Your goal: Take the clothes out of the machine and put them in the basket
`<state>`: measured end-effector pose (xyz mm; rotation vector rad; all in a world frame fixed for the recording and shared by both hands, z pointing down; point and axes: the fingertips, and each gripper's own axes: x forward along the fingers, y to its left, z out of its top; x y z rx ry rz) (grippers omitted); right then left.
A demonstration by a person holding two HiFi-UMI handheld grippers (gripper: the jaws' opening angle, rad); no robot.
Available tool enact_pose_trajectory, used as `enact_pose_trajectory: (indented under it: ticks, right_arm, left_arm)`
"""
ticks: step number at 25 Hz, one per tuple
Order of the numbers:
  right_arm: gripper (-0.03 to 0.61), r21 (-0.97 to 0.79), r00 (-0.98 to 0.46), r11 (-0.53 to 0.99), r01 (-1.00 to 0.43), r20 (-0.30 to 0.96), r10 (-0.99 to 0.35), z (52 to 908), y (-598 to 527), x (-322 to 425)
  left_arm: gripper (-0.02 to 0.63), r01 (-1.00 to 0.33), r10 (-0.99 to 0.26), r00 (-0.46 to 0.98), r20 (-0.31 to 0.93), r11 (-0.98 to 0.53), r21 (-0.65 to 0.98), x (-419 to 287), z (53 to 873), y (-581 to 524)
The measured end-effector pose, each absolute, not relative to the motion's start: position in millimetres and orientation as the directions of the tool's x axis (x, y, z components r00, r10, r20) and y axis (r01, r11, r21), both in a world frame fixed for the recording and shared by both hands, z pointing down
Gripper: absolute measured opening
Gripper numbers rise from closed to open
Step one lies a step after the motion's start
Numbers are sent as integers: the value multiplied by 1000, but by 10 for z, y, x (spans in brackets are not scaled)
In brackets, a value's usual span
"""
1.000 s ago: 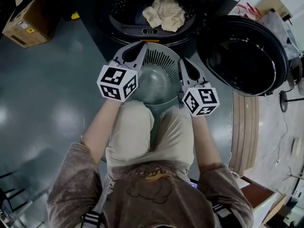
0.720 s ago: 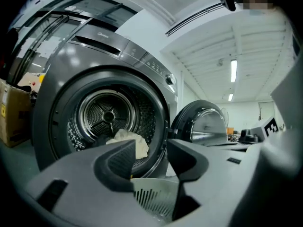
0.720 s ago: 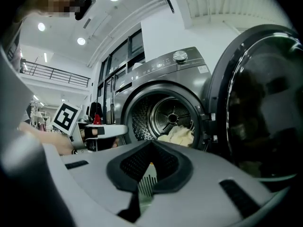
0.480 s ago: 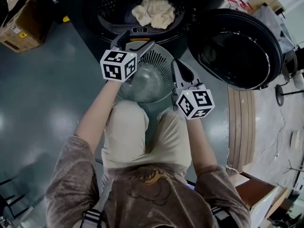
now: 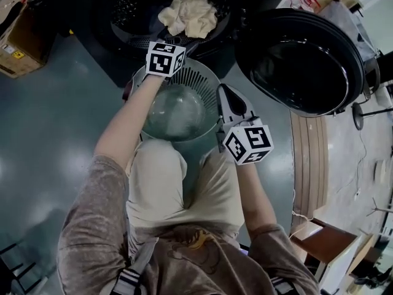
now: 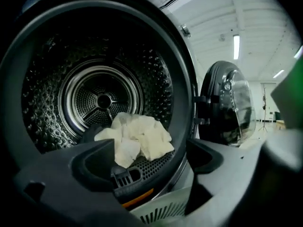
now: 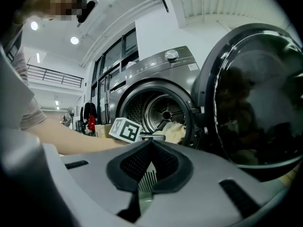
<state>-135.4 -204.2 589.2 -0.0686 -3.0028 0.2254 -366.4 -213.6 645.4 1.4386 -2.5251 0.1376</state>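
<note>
Reaching into the machine looks like the step in hand. Its drum is open, the door is swung aside to the person's right, and nothing blocks the mouth. Just below the mouth, in front of the person's knees, sits the basket, empty. One cream cloth lies bunched at the drum's front lip, inside the machine. The left claw hangs just outside the mouth and points at the cloth. Its jaws have just been opening and stand wide, with nothing between them. The right claw seems closed on the basket's slatted wall, steadying it. A good pick would drive the wide jaws deep over the thickest fold, above the perforated lip. They should close fully, then lift the cloth clear of the rim before swinging back over the basket.
</note>
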Motion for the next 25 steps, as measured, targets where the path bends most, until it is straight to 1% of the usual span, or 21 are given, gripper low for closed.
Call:
enact_pose_trajectory:
  ticks: [5, 11, 12, 15, 17, 19, 20, 22, 25]
  right_arm:
    - [-2, -159, -989, 987, 4, 145, 27, 5966, -2125, -1325]
    - [-2, -161, -985, 986, -34, 170, -7, 6073, -2247, -1238]
    - [-2, -162, -985, 986, -40, 172, -12, 6085, -2268, -1227]
    - [-2, -161, -984, 986, -53, 174, -25, 6102, -2327, -1209]
    - [-2, -161, -984, 985, -57, 175, -28, 6112, -2349, -1208]
    - [-2, -163, -984, 985, -56, 177, -27, 6128, -2358, -1214]
    - [-2, -165, -984, 985, -54, 178, -24, 6135, -2356, -1217]
    - [-2, -169, -984, 984, -47, 177, -17, 6143, -2333, -1217]
    - [-2, -170, -985, 985, -32, 173, -2, 6150, -2302, -1202]
  left_arm:
    - [462, -853, -810, -494, 315, 523, 6, -3980, 6683, -2429]
    - [460, -845, -777, -488, 398, 535, 7, -4174, 6889, -2661]
    - [445, -843, -772, -489, 406, 537, 6, -4186, 6908, -2666]
    - [316, -843, -778, -466, 420, 535, 54, -4168, 6936, -2682]
    - [257, -835, -778, -456, 432, 542, 95, -4148, 6943, -2662]
    - [160, -832, -773, -461, 437, 547, 91, -4132, 6927, -2630]
    - [131, -832, -774, -461, 434, 547, 91, -4117, 6910, -2617]
    - [106, -836, -785, -455, 420, 539, 102, -4059, 6865, -2584]
    - [94, -836, -799, -451, 398, 534, 127, -3907, 6770, -2467]
